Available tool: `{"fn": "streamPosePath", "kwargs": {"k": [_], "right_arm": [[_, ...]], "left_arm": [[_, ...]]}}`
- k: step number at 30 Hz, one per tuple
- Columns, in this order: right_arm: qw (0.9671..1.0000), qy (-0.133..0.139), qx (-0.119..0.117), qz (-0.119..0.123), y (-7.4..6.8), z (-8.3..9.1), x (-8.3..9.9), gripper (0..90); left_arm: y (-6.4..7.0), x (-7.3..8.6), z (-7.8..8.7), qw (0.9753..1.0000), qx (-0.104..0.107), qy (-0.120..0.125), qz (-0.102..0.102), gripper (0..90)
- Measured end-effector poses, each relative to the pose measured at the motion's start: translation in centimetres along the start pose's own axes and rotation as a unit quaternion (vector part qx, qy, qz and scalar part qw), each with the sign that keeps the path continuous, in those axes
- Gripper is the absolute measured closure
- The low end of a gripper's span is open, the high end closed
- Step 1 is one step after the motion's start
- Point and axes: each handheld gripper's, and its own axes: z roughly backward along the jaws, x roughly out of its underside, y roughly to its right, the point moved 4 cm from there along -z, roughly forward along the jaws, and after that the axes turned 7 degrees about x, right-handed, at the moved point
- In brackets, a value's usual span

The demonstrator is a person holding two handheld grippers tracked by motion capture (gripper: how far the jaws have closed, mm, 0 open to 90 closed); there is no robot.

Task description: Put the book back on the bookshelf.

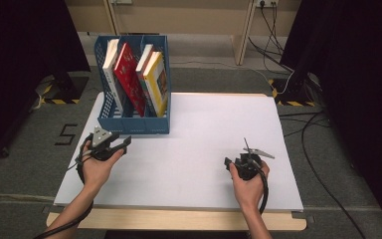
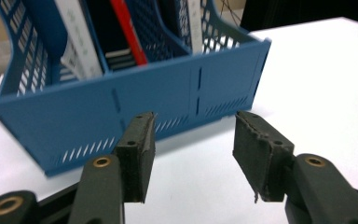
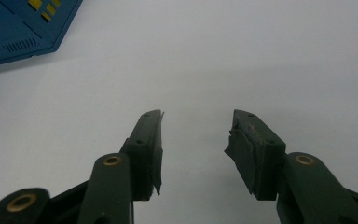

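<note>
Both hands hold empty, wide-open tools: left tool [image 1: 122, 144] should move straight, slowly toward the blue book rack [image 1: 144, 124]; right tool [image 1: 227, 162] waits.

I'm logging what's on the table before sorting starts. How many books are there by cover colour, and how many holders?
White books: 2
Red book: 1
Yellow book: 1
Blue file holder: 1
Total: 5
</note>
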Motion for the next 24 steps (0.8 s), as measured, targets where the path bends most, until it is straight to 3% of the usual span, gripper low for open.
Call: {"fn": "streamPosePath", "kwargs": {"k": [20, 24], "right_arm": [[1.0000, -0.001, 0.003, 0.006, -0.1, -0.1, 0.2, 53.6], [1.0000, 0.000, 0.003, 0.006, 0.0, -0.1, 0.3, 53.4]], "left_arm": [[-2.3, 5.2, 0.7, 0.9992, -0.027, -0.025, 0.014, 47.1], [-2.3, 6.0, 0.6, 0.9991, -0.021, -0.028, 0.023, 46.8]]}}
